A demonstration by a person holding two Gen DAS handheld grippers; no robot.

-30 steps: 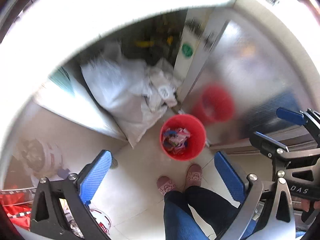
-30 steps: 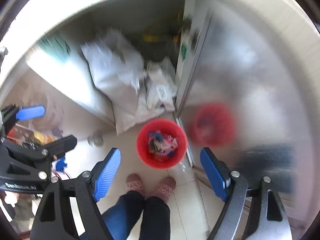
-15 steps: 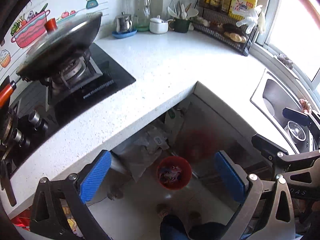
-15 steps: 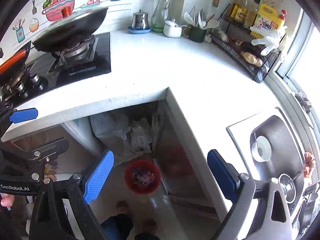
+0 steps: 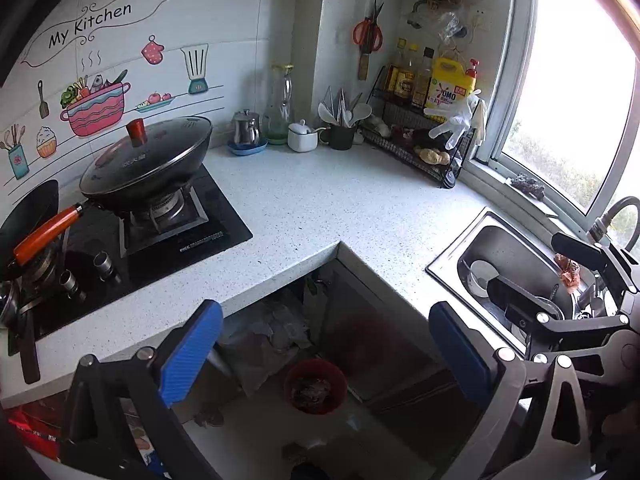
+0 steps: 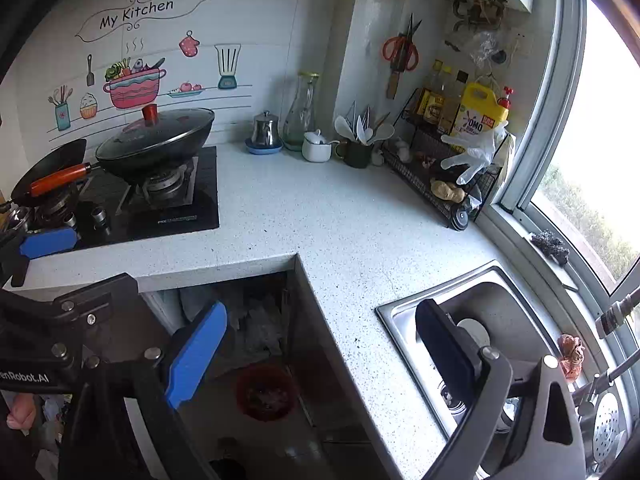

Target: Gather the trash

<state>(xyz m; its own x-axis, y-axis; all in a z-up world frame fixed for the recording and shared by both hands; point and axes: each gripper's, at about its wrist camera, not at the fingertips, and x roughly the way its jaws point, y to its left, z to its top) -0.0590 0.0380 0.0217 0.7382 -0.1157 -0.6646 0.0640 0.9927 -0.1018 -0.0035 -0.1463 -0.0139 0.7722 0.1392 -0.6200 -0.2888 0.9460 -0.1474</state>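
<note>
Both grippers, left and right, rose above the countertop edge, jaws apart and empty, right's just widened.

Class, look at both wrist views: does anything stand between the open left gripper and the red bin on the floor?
Nothing visible does. The left gripper, jaws open and empty, looks past the countertop edge straight down to the red bin.
</note>
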